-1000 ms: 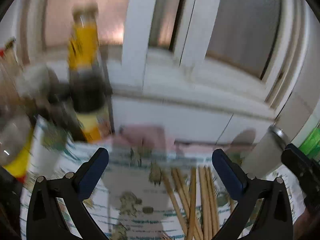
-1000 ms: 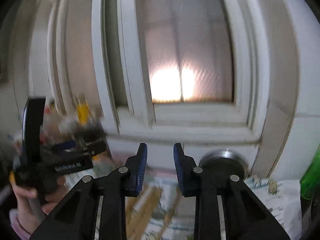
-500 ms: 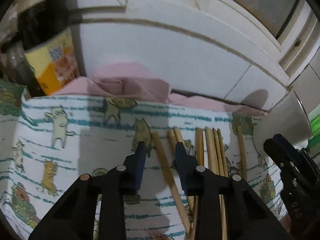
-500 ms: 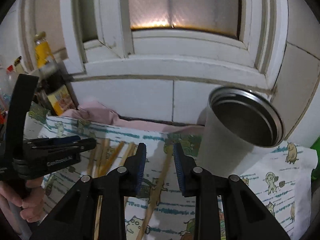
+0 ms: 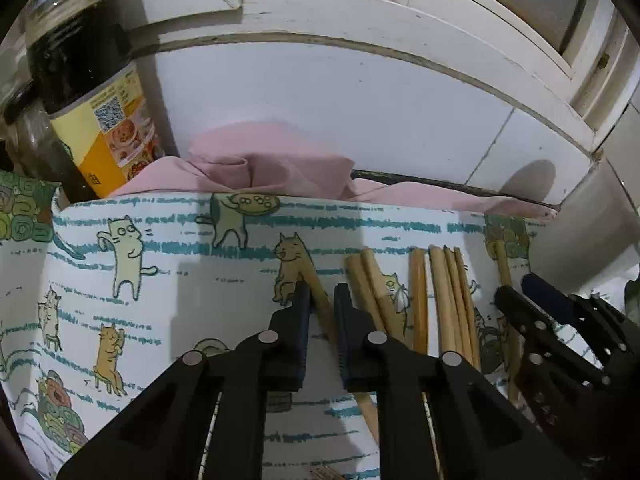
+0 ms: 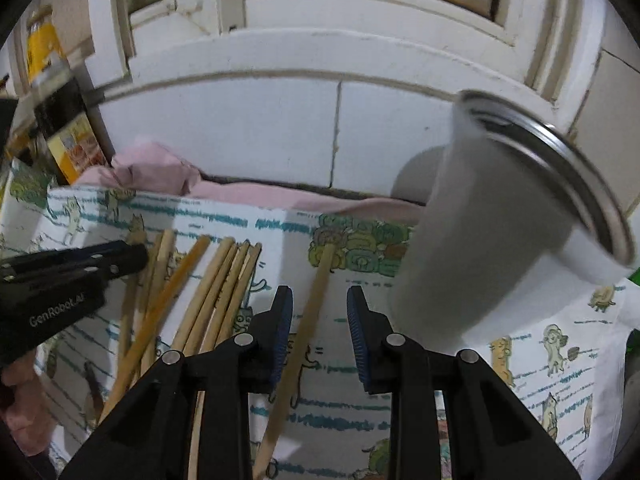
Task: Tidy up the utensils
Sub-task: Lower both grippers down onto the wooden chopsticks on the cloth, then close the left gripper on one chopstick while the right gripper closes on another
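Observation:
Several wooden chopsticks (image 5: 440, 300) lie side by side on a cat-print cloth (image 5: 160, 280). My left gripper (image 5: 322, 300) is low over the cloth with its jaws nearly shut around the leftmost chopstick (image 5: 320, 300). My right gripper (image 6: 319, 304) is partly open and straddles a single chopstick (image 6: 316, 300) that lies apart from the bundle (image 6: 220, 280). A steel cup (image 6: 480, 220) stands just right of it. The right gripper also shows in the left wrist view (image 5: 516, 292), and the left gripper in the right wrist view (image 6: 132, 260).
A dark sauce bottle with a yellow label (image 5: 92, 92) stands at the back left. A pink cloth (image 5: 260, 160) is bunched against the white tiled wall (image 5: 360, 100). A window frame (image 6: 320, 20) is above. Something green (image 6: 634, 276) is at the far right.
Both grippers dropped toward the cloth. The left gripper went from wide open to nearly shut around the leftmost chopstick. The right gripper opened a little and moved over the single chopstick.

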